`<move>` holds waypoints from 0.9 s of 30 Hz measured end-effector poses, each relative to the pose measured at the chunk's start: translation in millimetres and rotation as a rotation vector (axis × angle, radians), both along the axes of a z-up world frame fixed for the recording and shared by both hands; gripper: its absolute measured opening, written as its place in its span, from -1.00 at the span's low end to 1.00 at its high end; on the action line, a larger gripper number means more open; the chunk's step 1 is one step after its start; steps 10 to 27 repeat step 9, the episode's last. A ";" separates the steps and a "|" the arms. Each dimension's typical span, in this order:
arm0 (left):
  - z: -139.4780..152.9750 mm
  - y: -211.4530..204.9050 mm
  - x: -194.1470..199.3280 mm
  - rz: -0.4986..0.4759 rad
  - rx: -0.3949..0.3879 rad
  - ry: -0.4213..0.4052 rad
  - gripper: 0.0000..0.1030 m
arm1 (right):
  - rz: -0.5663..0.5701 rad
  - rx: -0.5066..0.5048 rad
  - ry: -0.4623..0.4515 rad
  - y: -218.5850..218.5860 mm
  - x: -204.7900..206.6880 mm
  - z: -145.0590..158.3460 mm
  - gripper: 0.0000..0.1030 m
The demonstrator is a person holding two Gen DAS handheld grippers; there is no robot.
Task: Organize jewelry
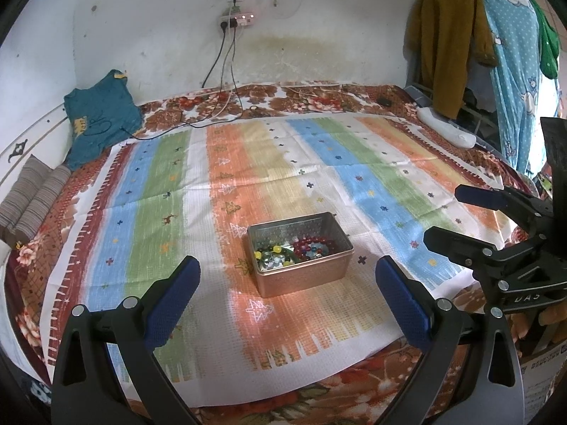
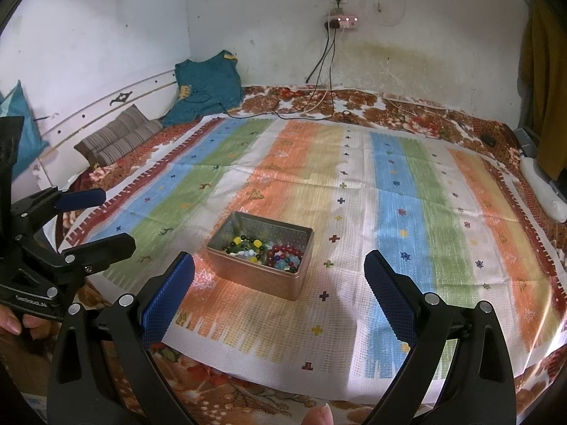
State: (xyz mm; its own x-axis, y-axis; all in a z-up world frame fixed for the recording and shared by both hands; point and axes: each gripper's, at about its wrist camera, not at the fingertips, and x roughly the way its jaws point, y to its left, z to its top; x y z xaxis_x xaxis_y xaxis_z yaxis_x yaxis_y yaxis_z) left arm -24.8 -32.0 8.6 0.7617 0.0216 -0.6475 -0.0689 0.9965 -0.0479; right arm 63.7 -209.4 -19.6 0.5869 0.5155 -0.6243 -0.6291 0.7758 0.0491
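On the bed's striped cloth (image 1: 319, 163) sits an open tin (image 1: 301, 276) full of bead bracelets (image 1: 313, 246), both grippers, left (image 1: 287, 295) and right (image 2: 280, 292), hovering short with fingers wide and empty, so best drop straight in on one strand.

A bedroom in a lived-in home: bed (image 1: 319, 106) filling the frame under a striped cloth (image 1: 283, 177), pillows (image 1: 32, 194) lying at left, clothes (image 1: 450, 42) hanging at upper right, chargers dangling from a power strip (image 1: 237, 19) on the stained white wall (image 1: 141, 17).
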 end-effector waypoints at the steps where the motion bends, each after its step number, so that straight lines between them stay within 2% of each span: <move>1: -0.1 0.0 0.0 -0.001 -0.001 0.000 0.89 | 0.000 0.000 0.000 -0.1 0.1 -0.1 0.89; 27: 0.4 0.8 0.9 -0.006 -0.007 0.006 0.89 | 0.000 -0.002 0.001 -1.0 0.1 -0.2 0.89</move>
